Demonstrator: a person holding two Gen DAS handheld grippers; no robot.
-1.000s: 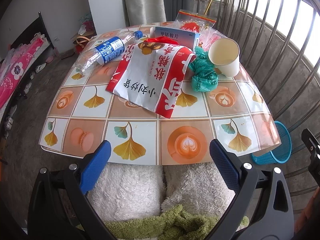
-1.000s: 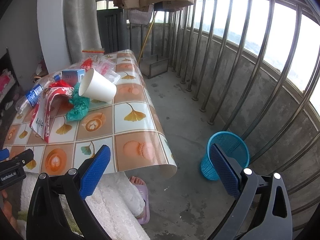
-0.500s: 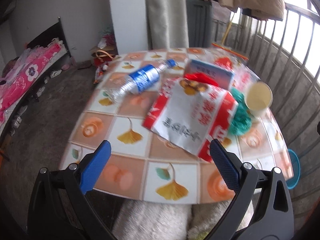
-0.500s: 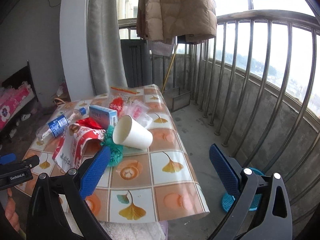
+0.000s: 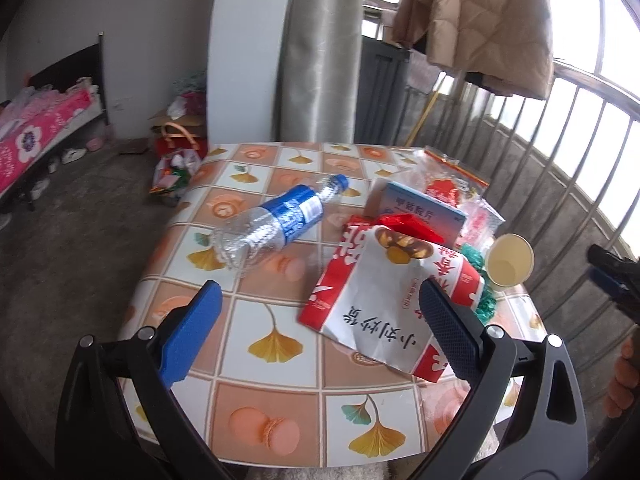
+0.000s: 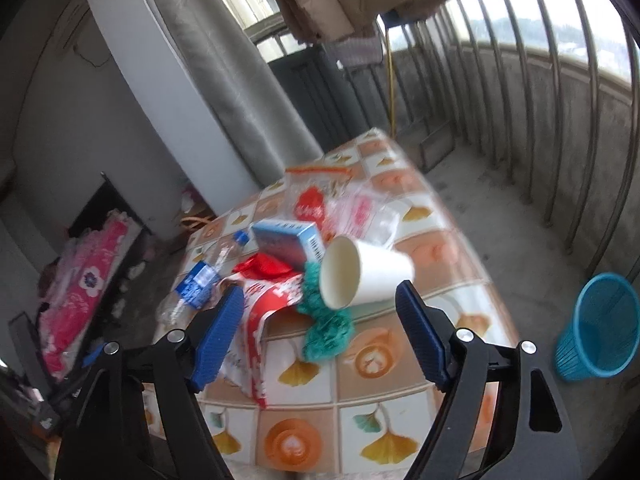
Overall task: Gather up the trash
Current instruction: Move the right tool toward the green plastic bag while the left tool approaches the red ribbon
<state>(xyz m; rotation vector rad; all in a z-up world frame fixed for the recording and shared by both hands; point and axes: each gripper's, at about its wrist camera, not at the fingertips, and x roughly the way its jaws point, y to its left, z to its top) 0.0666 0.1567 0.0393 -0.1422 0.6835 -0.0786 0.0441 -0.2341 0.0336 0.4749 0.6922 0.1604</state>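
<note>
Trash lies on a table (image 5: 276, 432) with a ginkgo-patterned cloth: a crushed plastic bottle (image 5: 272, 226) with a blue label, a red and white snack bag (image 5: 384, 300), a blue and white box (image 5: 420, 210), a green crumpled bag (image 6: 326, 320), a white paper cup (image 6: 360, 272) on its side, and clear plastic packets (image 6: 348, 208). My left gripper (image 5: 316, 322) is open and empty above the near table edge. My right gripper (image 6: 320, 328) is open and empty, just short of the cup. The cup also shows in the left wrist view (image 5: 510, 260).
A blue mesh waste basket (image 6: 600, 328) stands on the floor right of the table. A metal balcony railing (image 6: 580, 92) runs behind and to the right. A curtain (image 5: 320, 52) and a hanging coat (image 5: 480, 16) are behind the table. A bed (image 5: 36, 132) is at far left.
Both grippers have risen and moved toward the table. The right gripper has swung left from the basket toward the cup. Both jaws stay open.
</note>
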